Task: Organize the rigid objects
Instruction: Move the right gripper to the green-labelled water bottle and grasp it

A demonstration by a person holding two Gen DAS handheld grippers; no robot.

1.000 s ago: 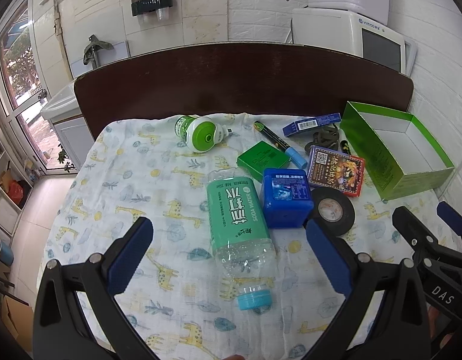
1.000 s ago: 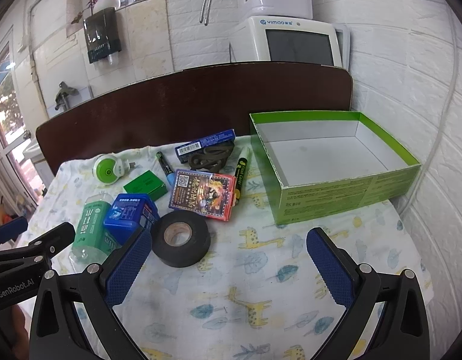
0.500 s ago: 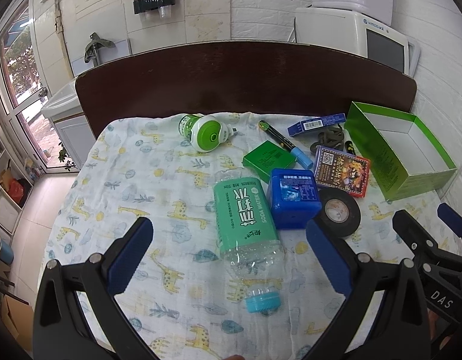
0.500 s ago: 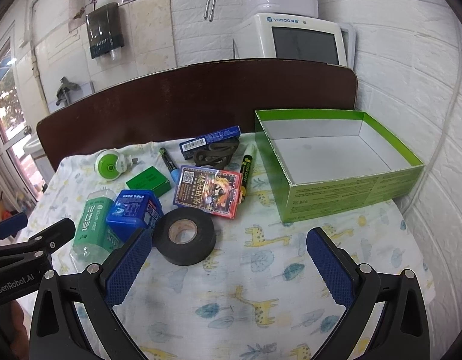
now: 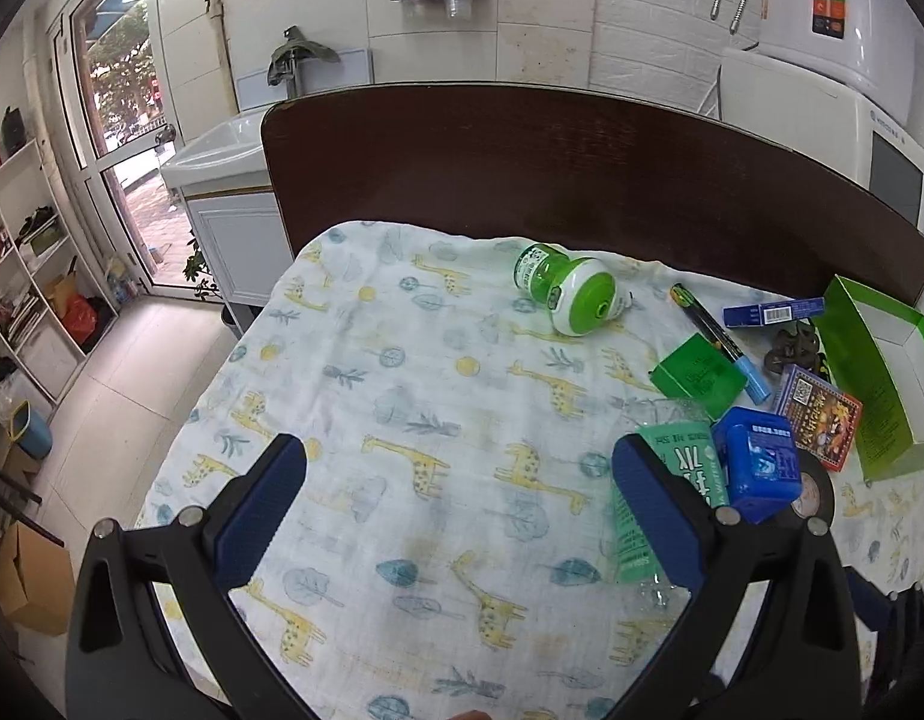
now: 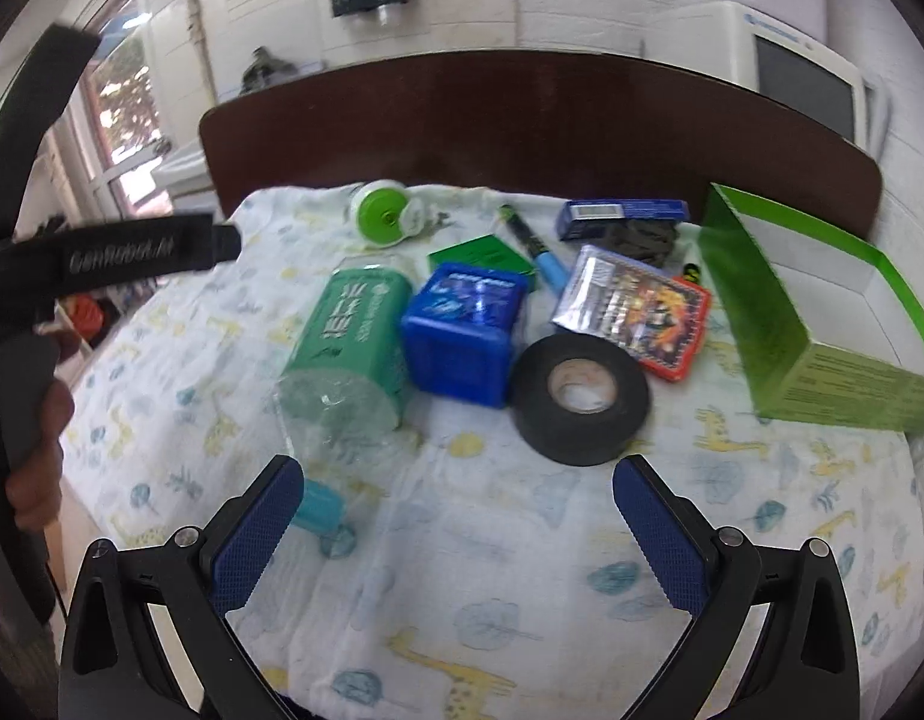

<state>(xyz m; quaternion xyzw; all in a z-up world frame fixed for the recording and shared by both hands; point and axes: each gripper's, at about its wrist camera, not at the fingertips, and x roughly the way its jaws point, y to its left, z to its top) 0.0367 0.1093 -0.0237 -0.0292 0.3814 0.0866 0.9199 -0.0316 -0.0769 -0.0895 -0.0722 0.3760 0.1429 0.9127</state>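
Rigid objects lie on a giraffe-print cloth: a green soda-water bottle (image 6: 348, 342) on its side, a blue box (image 6: 462, 330), a black tape roll (image 6: 579, 399), a card pack (image 6: 636, 312), a small green box (image 6: 483, 252), a marker (image 6: 534, 246), a long blue box (image 6: 621, 216) and a green-white jar (image 6: 381, 219). An open green box (image 6: 822, 324) stands at the right. My right gripper (image 6: 456, 528) is open and empty, just in front of the bottle and tape. My left gripper (image 5: 462, 504) is open and empty over bare cloth, left of the bottle (image 5: 672, 480).
A dark wooden headboard (image 5: 582, 174) runs along the table's far edge. A white appliance (image 6: 780, 54) stands behind at the right. The floor and shelves (image 5: 30, 276) lie off the table's left edge. The left gripper's body (image 6: 108, 252) shows at the left of the right wrist view.
My left gripper has swung left, so the objects now sit at its right. My right gripper has moved left and closer to the bottle, blue box and tape.
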